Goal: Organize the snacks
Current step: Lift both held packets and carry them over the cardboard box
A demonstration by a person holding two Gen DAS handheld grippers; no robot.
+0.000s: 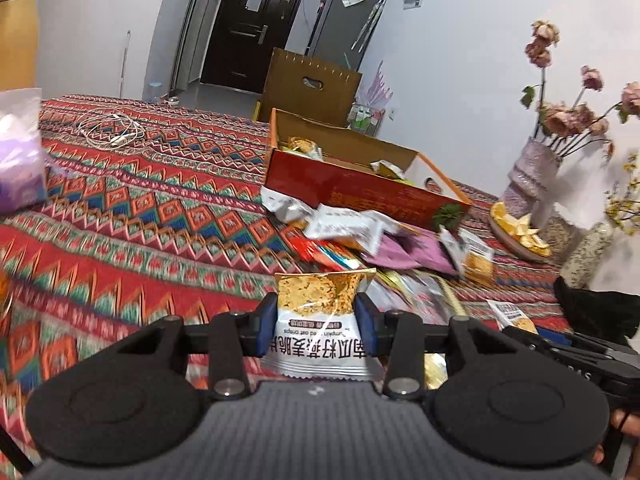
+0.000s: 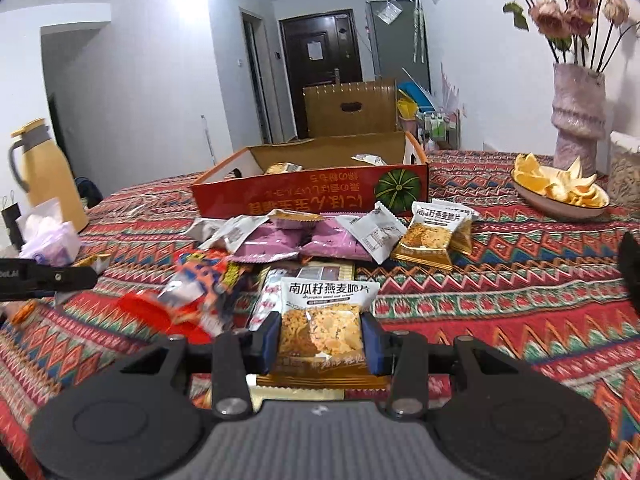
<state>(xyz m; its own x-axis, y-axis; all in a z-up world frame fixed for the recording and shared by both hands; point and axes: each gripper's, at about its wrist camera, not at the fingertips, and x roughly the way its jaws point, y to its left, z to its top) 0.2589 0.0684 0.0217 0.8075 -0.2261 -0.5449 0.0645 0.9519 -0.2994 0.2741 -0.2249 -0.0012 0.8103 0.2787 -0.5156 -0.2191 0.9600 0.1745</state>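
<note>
Snack packet (image 1: 316, 312) upside-down, thermos (image 2: 44, 172) perhaps right-view only

Both grippers point slightly downward, the left gripper (image 1: 317, 322) and the right gripper (image 2: 322, 340) each clamped with blue pads (image 1: 267, 326) drawn close together.

I am in a home. My desk (image 2: 520, 280) has a bright zigzag cloth on it. Behind the desk I see a dark front door (image 2: 316, 80) and a grey fridge (image 2: 394, 40) beside it. On the desk stand a vase of dried roses (image 2: 578, 116) and a yellow jug (image 2: 44, 168).
</note>
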